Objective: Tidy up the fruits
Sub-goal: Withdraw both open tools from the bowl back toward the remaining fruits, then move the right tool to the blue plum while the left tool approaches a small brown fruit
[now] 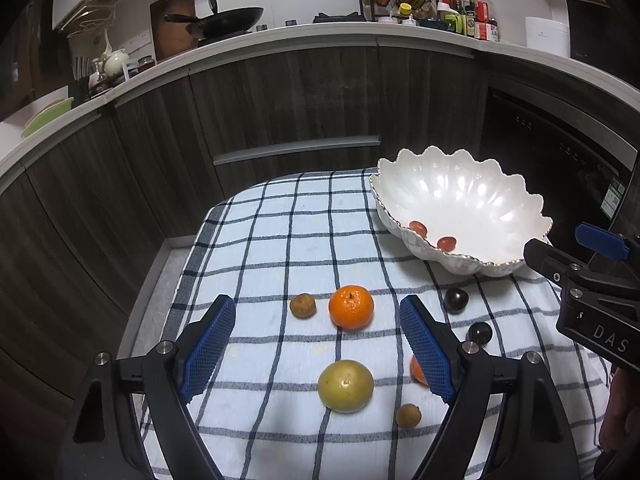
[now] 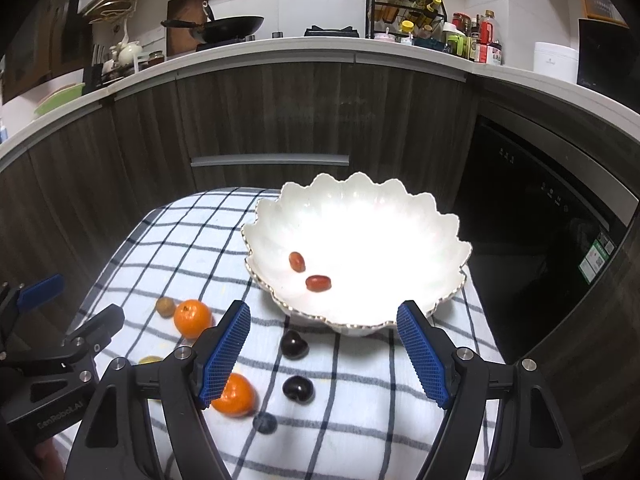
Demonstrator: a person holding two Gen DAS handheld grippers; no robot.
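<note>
We read "DAS" on the black right gripper (image 1: 600,280) body, and "GenRobot.AI" on the black left gripper (image 2: 56,308) body.

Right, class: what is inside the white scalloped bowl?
Inside the white scalloped bowl lie two small red fruits, apart from each other. Glare washes out the bowl's middle, so anything pale there cannot be seen.

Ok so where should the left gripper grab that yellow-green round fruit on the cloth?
Grip the yellow-green fruit across its widest middle, coming straight down from above with the open left gripper. It's round, sits stem-up, and has bare cloth on both sides.
</note>
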